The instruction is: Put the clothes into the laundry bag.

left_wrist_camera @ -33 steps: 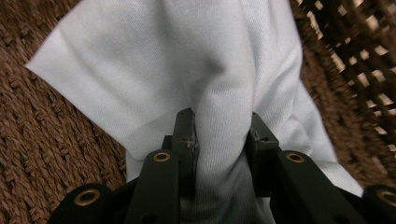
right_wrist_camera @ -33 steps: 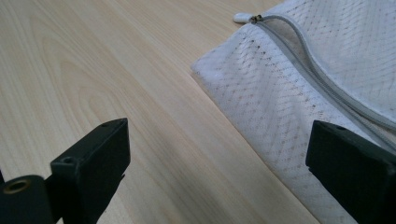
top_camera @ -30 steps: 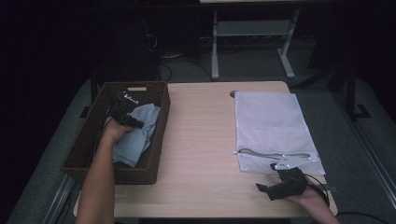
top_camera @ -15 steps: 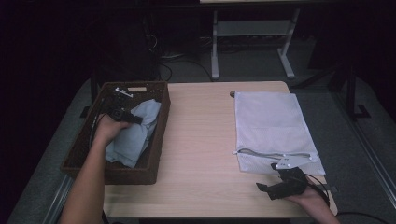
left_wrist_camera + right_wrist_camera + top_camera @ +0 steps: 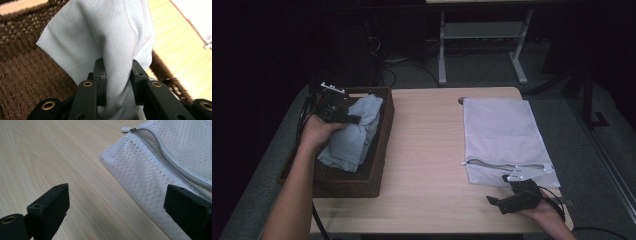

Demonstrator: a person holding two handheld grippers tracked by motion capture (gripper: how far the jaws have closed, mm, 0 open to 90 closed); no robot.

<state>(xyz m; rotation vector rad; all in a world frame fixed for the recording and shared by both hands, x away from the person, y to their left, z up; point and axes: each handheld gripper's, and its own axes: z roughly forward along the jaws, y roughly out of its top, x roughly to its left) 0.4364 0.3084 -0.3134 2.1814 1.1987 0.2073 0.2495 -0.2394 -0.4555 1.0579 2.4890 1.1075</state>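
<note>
Dark room, light wooden desk (image 5: 427,150) with a metal-legged stand behind it. Brown woven basket (image 5: 377,165) sits on the desk's left part. Left tool (image 5: 343,113) is over the basket, jaws pressed onto a fold of pale blue cloth (image 5: 354,135); in the left gripper view the cloth (image 5: 105,50) bunches between the two black jaws and hangs down over the basket weave (image 5: 22,82). Most of the cloth is lifted, its lower end draping inside the basket by the right wall. White mesh bag (image 5: 504,135) lies flat on the desk's right part, zip (image 5: 507,166) near its closer end, partly undone in the right gripper view (image 5: 162,147). Right tool (image 5: 499,202) rests on the desk just in front of the bag's near corner, jaws spread wide, nothing between them
</note>
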